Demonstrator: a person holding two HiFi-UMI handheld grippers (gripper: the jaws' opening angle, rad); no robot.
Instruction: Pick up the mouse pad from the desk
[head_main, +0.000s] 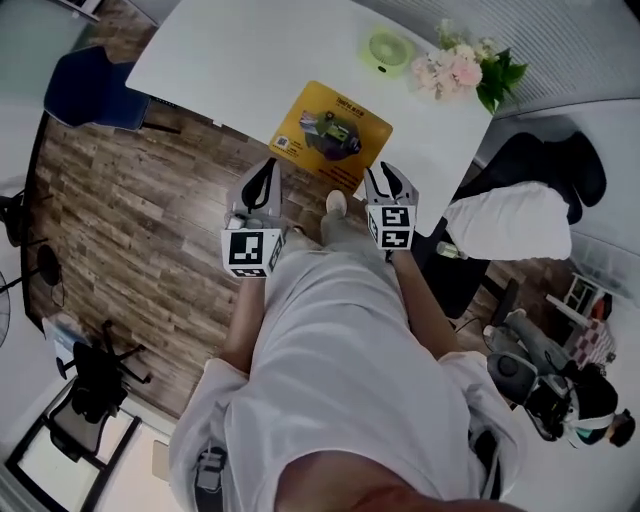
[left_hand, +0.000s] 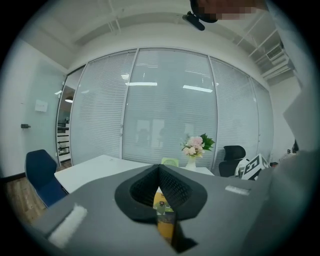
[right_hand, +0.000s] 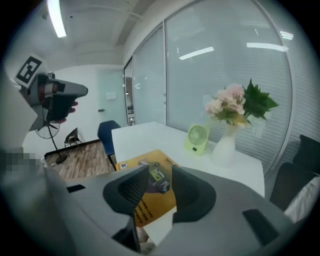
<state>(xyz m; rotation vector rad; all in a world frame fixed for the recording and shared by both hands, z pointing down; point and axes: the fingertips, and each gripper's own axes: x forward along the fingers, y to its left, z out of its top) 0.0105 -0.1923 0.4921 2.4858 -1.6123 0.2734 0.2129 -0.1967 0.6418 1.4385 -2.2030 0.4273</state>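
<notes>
The yellow mouse pad with a printed picture lies flat at the near edge of the white desk. Both grippers hover just short of that edge, over the wooden floor. My left gripper is off the pad's near left corner, its fingertips together with nothing between them. My right gripper is off the near right corner, jaws apart and empty. Through the left gripper's jaws a sliver of the mouse pad shows. The right gripper looks onto the mouse pad through its gap.
A green desk fan and a vase of flowers stand at the desk's far right. A blue chair sits left of the desk, a black chair with a white bundle to the right.
</notes>
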